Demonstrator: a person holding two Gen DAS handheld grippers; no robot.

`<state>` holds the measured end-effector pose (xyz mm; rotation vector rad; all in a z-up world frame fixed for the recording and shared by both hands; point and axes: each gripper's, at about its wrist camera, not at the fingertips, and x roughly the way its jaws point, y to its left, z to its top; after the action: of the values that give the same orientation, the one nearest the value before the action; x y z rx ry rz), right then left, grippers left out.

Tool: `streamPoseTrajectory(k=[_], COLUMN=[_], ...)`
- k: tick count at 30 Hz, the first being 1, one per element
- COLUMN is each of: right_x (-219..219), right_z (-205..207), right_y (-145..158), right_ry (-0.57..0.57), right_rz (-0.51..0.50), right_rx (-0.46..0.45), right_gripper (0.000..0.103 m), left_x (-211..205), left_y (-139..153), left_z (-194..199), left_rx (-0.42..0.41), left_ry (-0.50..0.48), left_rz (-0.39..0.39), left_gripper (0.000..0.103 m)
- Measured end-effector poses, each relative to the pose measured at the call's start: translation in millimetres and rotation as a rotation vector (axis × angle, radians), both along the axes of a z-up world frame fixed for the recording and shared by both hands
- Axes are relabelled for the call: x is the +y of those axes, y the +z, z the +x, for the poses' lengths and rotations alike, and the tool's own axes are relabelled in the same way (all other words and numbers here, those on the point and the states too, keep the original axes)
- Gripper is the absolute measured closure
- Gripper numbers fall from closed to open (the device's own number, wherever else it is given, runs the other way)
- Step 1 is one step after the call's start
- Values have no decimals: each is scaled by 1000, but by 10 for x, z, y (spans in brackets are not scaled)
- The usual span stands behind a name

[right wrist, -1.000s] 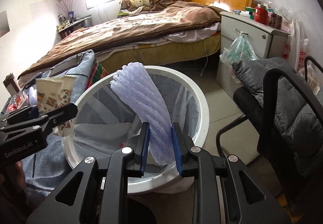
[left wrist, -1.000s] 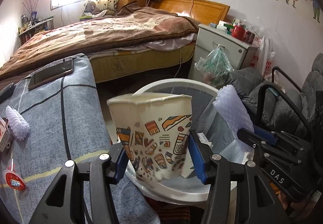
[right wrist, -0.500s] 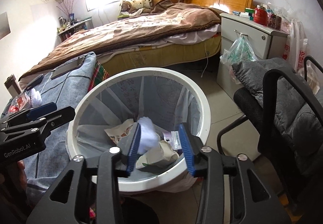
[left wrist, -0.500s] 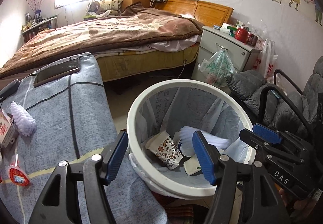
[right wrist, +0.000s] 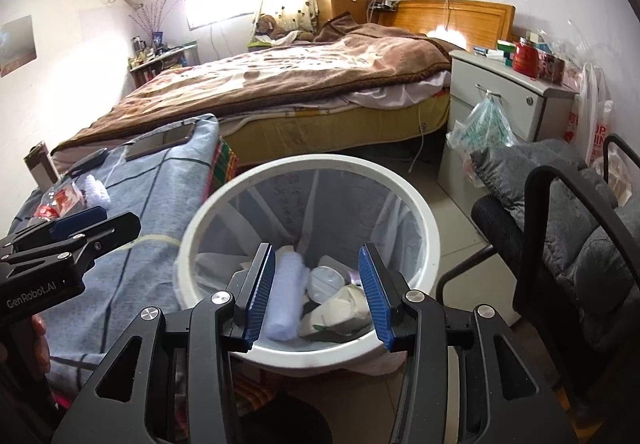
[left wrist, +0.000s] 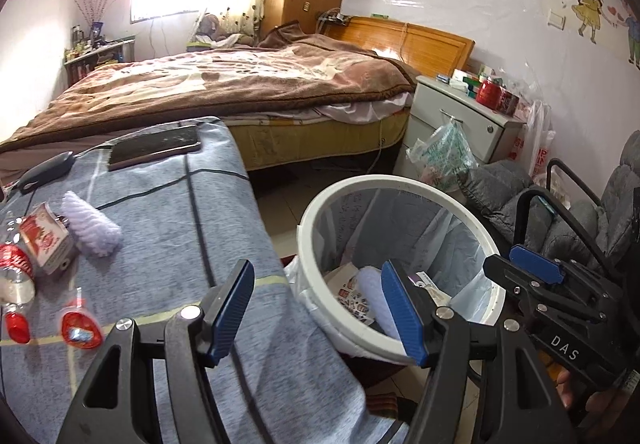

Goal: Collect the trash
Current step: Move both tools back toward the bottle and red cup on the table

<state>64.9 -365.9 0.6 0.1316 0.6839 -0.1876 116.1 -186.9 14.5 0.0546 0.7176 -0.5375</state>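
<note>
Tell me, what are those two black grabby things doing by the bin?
A person is tidying up rubbish with them. Both the left gripper and right gripper are open and empty, by the white bin. A foam sleeve and a patterned paper cup lie inside it. On the blue-covered table wait another foam sleeve, a small carton and a plastic bottle.
</note>
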Motion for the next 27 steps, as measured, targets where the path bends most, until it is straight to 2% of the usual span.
streamPoseTrajectory(k=[18, 23, 27], right_x=[598, 788, 960], right_z=[65, 107, 180], right_y=[77, 86, 81], right_ry=[107, 147, 185], right_rz=[-19, -20, -15], right_rx=[-32, -37, -39], right_gripper=[57, 57, 52], left_x=[900, 1171, 1395], left_y=[114, 76, 51], left_z=[-120, -126, -123], left_rx=[-47, -45, -46], left_ry=[160, 211, 266], left_rz=[-39, -25, -10], left_gripper=[35, 35, 35])
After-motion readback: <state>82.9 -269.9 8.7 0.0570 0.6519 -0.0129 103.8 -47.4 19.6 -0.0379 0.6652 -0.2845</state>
